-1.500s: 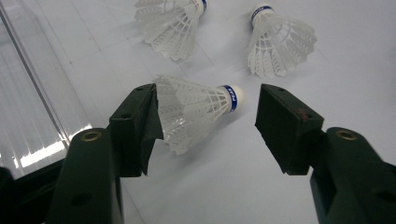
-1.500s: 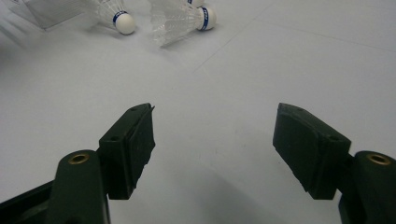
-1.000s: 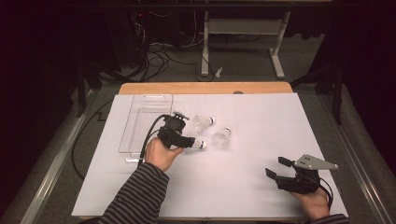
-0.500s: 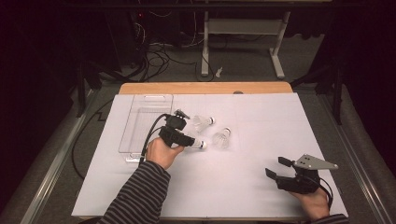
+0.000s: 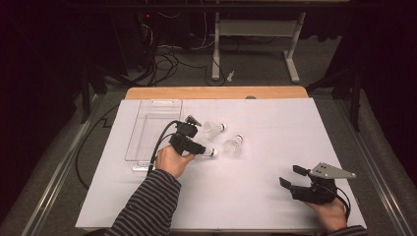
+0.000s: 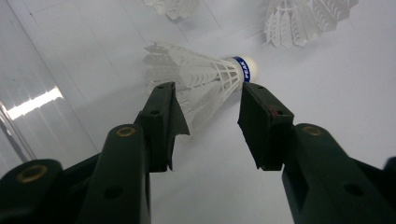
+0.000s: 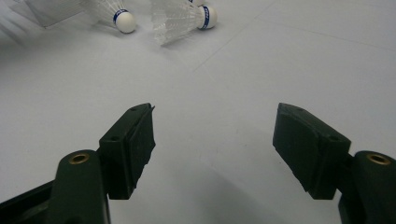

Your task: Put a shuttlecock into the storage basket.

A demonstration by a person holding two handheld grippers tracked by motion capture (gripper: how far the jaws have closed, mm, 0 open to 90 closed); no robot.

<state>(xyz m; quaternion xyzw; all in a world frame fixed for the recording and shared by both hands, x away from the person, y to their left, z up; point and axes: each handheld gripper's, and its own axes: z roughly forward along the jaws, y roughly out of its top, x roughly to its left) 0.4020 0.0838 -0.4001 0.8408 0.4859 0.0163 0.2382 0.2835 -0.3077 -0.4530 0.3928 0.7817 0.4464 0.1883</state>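
A white feathered shuttlecock (image 6: 201,79) with a blue band by its cork lay on its side on the white sheet (image 5: 255,196) covering the table, just right of the clear plastic tray (image 5: 150,129); the left gripper (image 6: 208,123) hung over it with its jaws spread to either side of the feather skirt, and whether they touched the feathers could not be told. In the high view that gripper (image 5: 196,147) sat just right of the tray, held by a hand (image 5: 172,160) in a striped sleeve (image 5: 147,206); two more shuttlecocks (image 5: 215,129) (image 5: 234,145) lay on their sides a little farther right of the tray, near each other but apart. Well away from the tray, at the sheet's near right corner, the right gripper (image 5: 292,177) rested low over bare sheet, jaws spread wide with nothing between them (image 7: 212,140).
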